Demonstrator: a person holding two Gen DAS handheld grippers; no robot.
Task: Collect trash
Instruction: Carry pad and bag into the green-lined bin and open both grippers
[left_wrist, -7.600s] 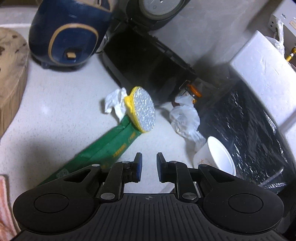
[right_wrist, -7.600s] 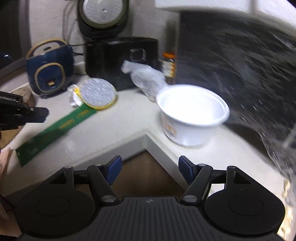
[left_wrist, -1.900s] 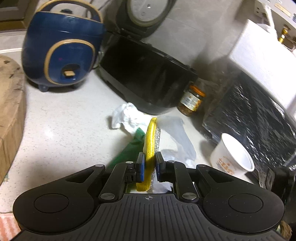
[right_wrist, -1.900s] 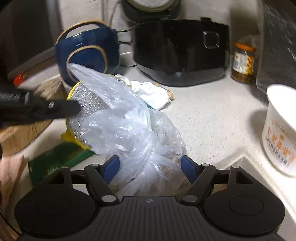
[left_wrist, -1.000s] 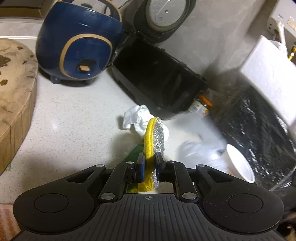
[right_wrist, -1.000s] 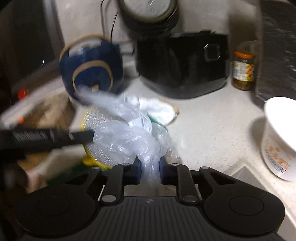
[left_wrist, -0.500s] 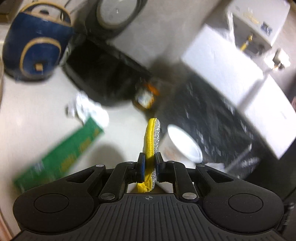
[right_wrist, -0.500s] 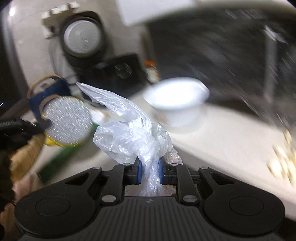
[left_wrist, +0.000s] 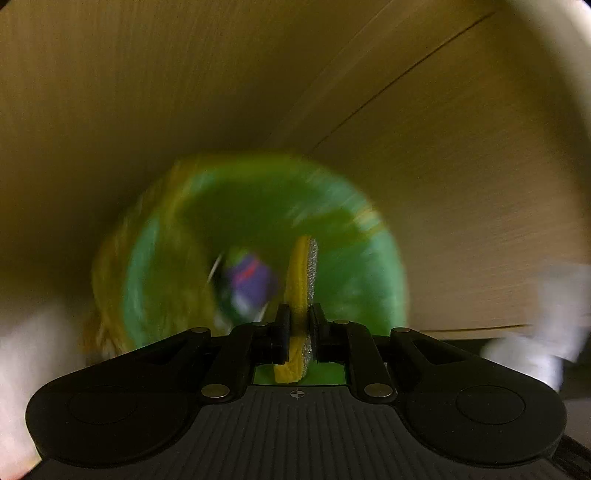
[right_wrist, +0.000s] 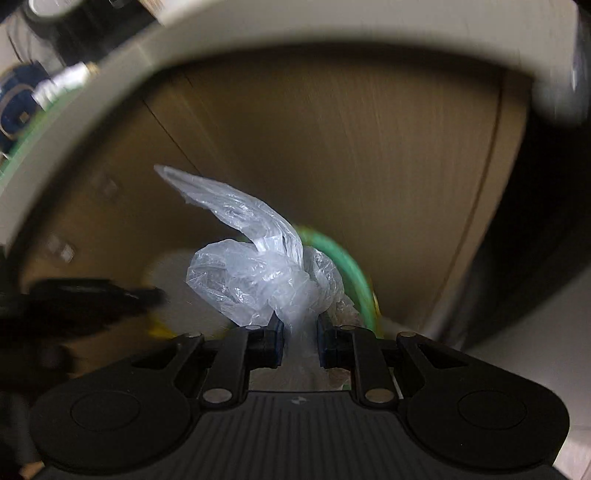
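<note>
left gripper (left_wrist: 298, 328) clamps a yellow scouring pad (left_wrist: 301, 280) edge-on above a blurred green bin (left_wrist: 351, 258) at 12 o'clock — right gripper (right_wrist: 300, 332) pinches a clear plastic bag (right_wrist: 258, 273), bin rim at 1 o'clock.

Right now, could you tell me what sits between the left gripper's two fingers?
The left wrist view shows the yellow scouring pad pinched edge-on in the left gripper, above the blurred green bin.

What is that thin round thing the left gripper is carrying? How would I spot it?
Find the big green bin below the wooden cabinet door. Right above its opening, the left gripper pinches a flat scrub pad edge-on: yellow on one face, glittery silver on the other, the only sharp thing against the blurred bin.
</note>
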